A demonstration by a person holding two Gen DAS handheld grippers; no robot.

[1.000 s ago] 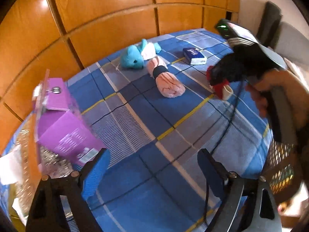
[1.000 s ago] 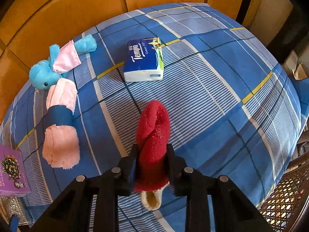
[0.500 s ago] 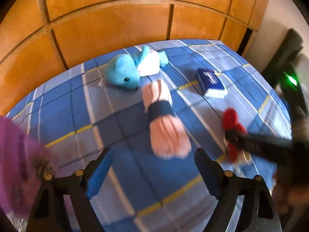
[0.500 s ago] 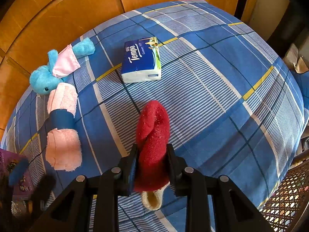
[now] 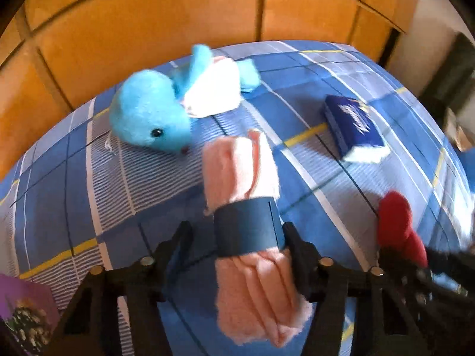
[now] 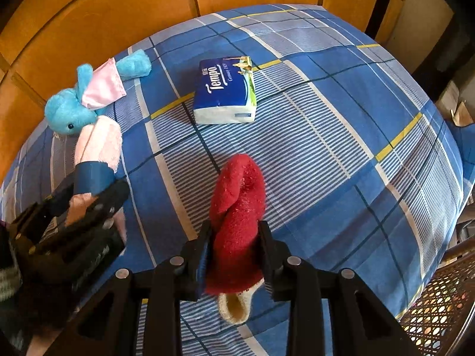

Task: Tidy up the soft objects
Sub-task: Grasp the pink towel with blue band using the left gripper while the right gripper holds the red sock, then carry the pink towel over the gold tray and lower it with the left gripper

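Progress: early, by judgement. Nothing looks sorted yet; every soft item lies loose on the bed [image 6: 341,136], and no grouping or destination shows.
Left gripper [image 5: 237,237]: jaws closing around the pink roll [image 5: 249,237] at its blue band [image 5: 246,225]. The right finger touches the band; the left finger stands apart from it, so no firm grip yet.
Right gripper [image 6: 234,249]: clamped on the red sock [image 6: 237,207], jaws easing slightly apart but pads pressed to its sides.
Pink roll, place: left part of the bed, mid-depth, just near of the blue plush [image 5: 151,112].
Pink roll, axis: long axis runs near to far, in line with the left gripper's fingers; far end tips toward the plush, near end fluffy and wider.
Red sock, place: centre of the bed, near side, right of the pink roll.
Red sock, axis: near to far, rounded toe pointing far toward the tissue pack [image 6: 225,89]; cream cuff at the near end, under the gripper.
Blue plush: far left, by the wooden wall [image 6: 89,14]; head toward the near left, tail to the far right; pink cloth over its back. Untouched.
Tissue pack: far centre, flat, untouched.
Purple box [image 5: 23,317]: near left corner, partly in view.
Left to do: lift both gripped items, set them together, then the plush; where they go cannot be told.
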